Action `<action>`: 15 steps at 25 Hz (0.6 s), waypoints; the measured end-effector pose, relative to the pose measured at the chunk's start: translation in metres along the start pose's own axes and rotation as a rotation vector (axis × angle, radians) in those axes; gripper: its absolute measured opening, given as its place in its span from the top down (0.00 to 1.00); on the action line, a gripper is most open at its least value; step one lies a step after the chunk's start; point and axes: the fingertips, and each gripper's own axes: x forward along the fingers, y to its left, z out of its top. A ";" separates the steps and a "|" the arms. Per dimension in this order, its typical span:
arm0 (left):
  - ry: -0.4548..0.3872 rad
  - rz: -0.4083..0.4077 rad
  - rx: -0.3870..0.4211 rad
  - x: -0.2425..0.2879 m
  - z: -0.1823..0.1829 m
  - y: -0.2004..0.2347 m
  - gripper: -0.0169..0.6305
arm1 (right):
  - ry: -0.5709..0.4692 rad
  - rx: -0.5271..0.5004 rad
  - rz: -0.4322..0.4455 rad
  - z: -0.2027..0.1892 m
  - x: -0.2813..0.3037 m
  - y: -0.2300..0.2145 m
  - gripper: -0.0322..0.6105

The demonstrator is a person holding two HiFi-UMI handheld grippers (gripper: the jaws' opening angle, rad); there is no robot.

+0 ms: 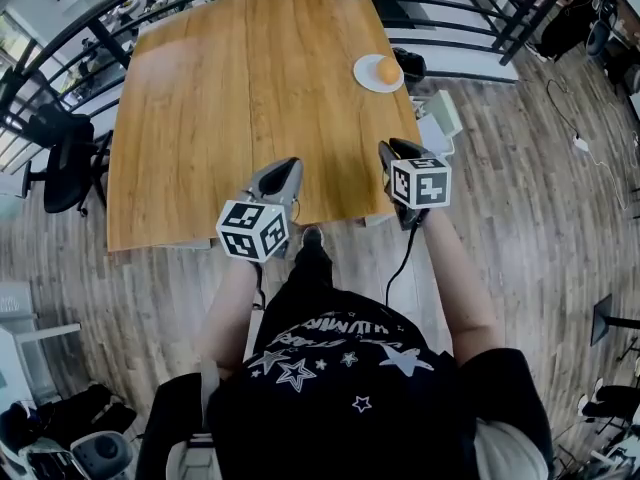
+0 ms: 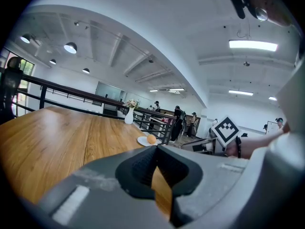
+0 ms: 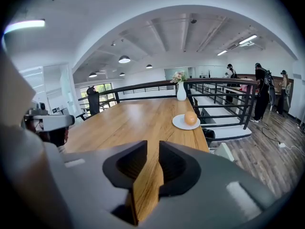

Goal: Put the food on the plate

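Hovering at the lower edge of the wooden table (image 1: 230, 98), the left gripper (image 1: 290, 165) is pressed together and the right gripper (image 1: 390, 150) a slit apart, both empty. Upper right, the plate (image 1: 362, 74) already bears the orange food (image 1: 388, 69); placing looks done, so the next move means staying clear

the food (image 1: 388, 69) is one round orange piece with a smooth skin; whether it is a fruit or a bun i can't tell from here. it sits whole and upright on the plate (image 1: 366, 76), off centre, towards the plate's right side, with a bare white crescent showing to its left. the plate is small, round, white and shallow, and lies flat on the wooden table (image 1: 230, 118). it is at the far right part of the tabletop, close to the right edge and short of the far corner. nothing else is on the plate, and the wood around it is bare.
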 end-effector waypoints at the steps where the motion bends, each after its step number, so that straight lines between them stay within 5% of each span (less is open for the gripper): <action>1: 0.003 0.004 -0.001 -0.005 -0.005 -0.005 0.97 | -0.003 0.001 0.003 -0.004 -0.007 0.002 0.83; 8: 0.006 0.021 -0.003 -0.038 -0.021 -0.039 0.97 | -0.023 0.031 0.014 -0.026 -0.047 0.018 0.94; 15: 0.002 0.054 0.004 -0.069 -0.026 -0.058 0.97 | -0.054 0.052 0.108 -0.042 -0.068 0.043 0.95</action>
